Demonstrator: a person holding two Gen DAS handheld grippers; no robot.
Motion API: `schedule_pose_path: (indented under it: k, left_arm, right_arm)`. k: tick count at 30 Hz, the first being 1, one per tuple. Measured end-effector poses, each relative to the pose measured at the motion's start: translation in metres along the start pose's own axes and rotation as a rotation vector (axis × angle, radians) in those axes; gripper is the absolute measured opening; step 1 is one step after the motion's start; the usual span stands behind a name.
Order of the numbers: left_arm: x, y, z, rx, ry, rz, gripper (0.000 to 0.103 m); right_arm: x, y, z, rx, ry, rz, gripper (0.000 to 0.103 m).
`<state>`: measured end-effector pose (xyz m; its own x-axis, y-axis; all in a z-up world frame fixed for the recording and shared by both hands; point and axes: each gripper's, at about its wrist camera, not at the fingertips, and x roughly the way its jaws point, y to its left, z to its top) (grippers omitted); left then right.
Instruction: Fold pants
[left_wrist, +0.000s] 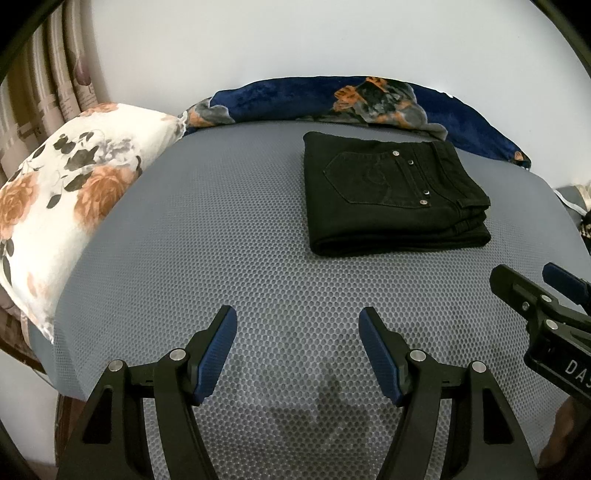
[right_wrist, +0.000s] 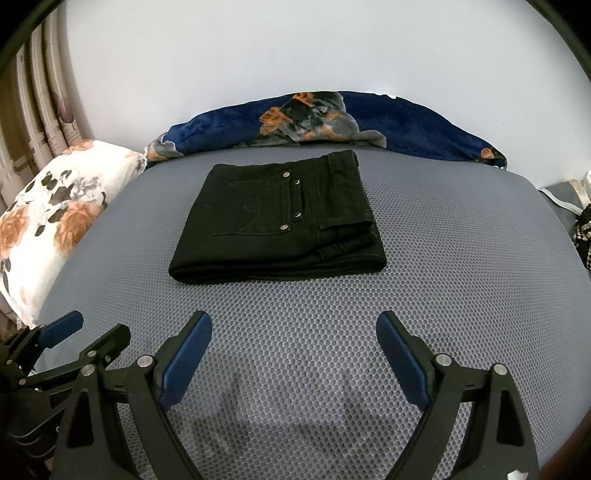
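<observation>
Black pants lie folded into a compact rectangle on the grey mesh mattress, back pocket with rivets facing up, waistband to the right. My left gripper hovers open above bare mattress, well short of the pants and to their left. My right gripper is also open with nothing between its blue pads, a short way in front of the pants' near folded edge. In each wrist view the other gripper shows at the side: the right gripper, the left gripper.
A white floral pillow rests at the left edge of the mattress. A dark blue floral blanket lies bunched along the far edge against the white wall. Curtains hang at far left.
</observation>
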<state>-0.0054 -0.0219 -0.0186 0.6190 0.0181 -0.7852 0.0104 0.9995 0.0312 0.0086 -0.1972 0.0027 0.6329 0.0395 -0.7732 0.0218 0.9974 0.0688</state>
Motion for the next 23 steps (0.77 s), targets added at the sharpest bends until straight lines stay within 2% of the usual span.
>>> schedule_pose_path:
  k: [23]
  left_arm:
    - [0.0092, -0.0017, 0.0048, 0.019, 0.015, -0.024, 0.069]
  right_arm:
    - [0.0022, -0.0032, 0.0009, 0.001, 0.008, -0.015, 0.089]
